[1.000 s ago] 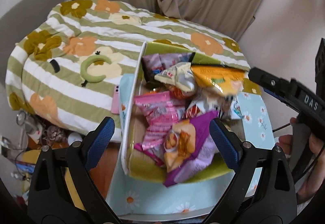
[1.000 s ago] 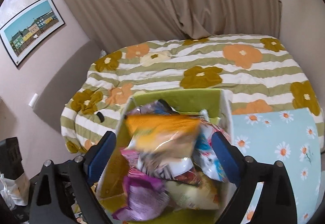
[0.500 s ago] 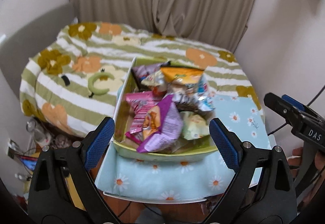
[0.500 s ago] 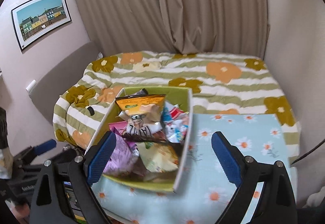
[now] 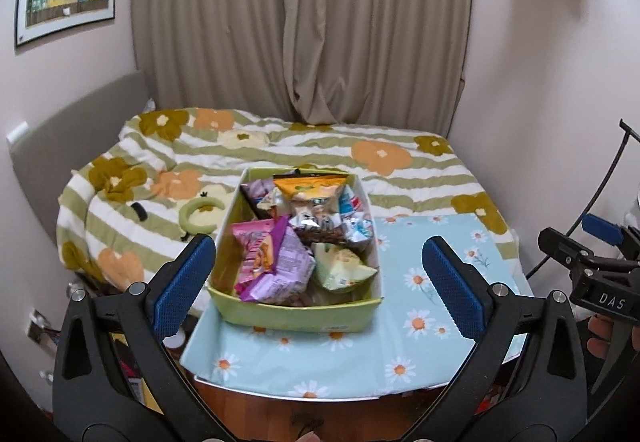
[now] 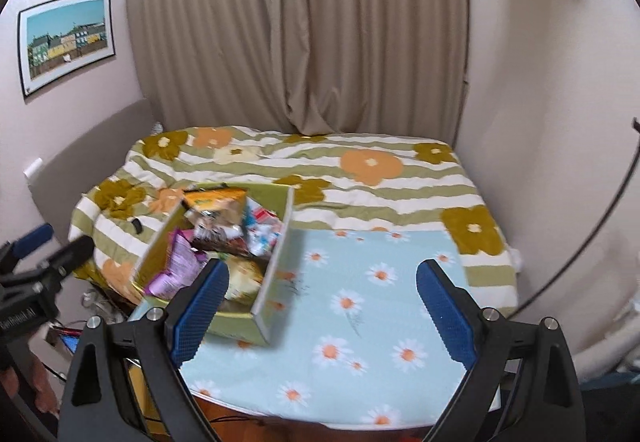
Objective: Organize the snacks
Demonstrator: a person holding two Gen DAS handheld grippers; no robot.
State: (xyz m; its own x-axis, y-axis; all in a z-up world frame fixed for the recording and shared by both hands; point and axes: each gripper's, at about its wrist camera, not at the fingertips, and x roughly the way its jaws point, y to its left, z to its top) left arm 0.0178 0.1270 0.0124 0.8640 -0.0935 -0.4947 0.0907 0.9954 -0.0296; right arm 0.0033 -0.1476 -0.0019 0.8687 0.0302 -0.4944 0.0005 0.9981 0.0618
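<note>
A green box point(image 5: 296, 316) full of snack packets stands on the left part of a table with a light blue daisy cloth point(image 5: 436, 306). An orange packet point(image 5: 310, 185) lies on top at the back, a purple one point(image 5: 280, 266) at the front. The box also shows in the right wrist view point(image 6: 276, 282). My left gripper point(image 5: 318, 282) is open and empty, held back from the table in front of the box. My right gripper point(image 6: 320, 312) is open and empty, above the table's near edge, right of the box. It also shows at the right in the left wrist view point(image 5: 580, 258).
A bed with a green striped flower quilt point(image 5: 280, 149) lies behind the table. A green crescent cushion point(image 5: 198, 215) rests on it near the box. Beige curtains point(image 5: 304, 25) hang at the back. Walls close in on both sides. Clutter lies on the floor at the left point(image 5: 40, 326).
Both grippers have pulled back and up from the box. The orange packet, blurred over the box a second ago, now lies on top of the pile. Both grippers stay open.
</note>
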